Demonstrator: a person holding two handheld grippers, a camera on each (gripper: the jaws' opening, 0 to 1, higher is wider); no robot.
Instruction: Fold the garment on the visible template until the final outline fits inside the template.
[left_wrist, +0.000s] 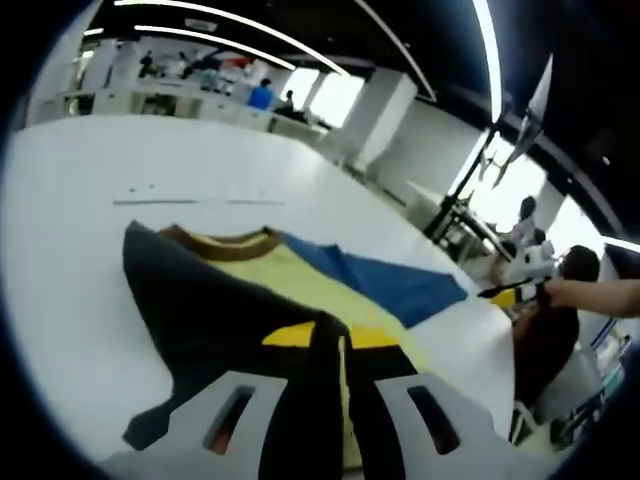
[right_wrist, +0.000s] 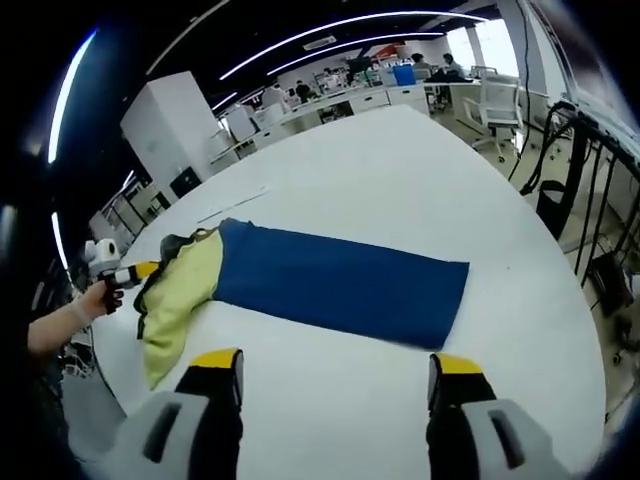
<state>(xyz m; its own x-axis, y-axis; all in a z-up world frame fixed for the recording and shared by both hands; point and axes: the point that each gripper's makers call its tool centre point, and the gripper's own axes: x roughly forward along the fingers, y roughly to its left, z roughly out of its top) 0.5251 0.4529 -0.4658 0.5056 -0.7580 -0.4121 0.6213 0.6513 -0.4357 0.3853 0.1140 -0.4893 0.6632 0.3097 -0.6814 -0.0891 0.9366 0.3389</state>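
- In the left gripper view, the left gripper (left_wrist: 343, 335) had its two yellow-tipped black jaws drawn close together, with a fold of the garment's dark fabric caught between them.
- The garment (left_wrist: 285, 285), a soft cloth top in pale yellow, blue and black panels with a brown ribbed collar (left_wrist: 225, 240), lay spread on the broad white table (left_wrist: 200, 160); the black panel rose from the tabletop up to the pinched jaws.
- The blue panel stretched flat to the right of the collar in that view, resting on the table.
- In the right gripper view, the right gripper (right_wrist: 338, 372) hung above bare table near the garment's blue edge, its jaws spread wide apart with nothing between them.
- The same garment (right_wrist: 340, 285) showed there as a long blue rectangle lying flat, with the yellow part bunched at its left end.
- At that left end the other gripper, held in a person's hand (right_wrist: 98, 298), met the yellow cloth; the exact contact was too small to make out, though it seemed to be gripping the fabric's edge.
- A thin pale line (right_wrist: 232, 205), possibly a template marking, ran on the table beyond the garment.
- Desks and white office chairs (right_wrist: 492, 105) stood behind the table.
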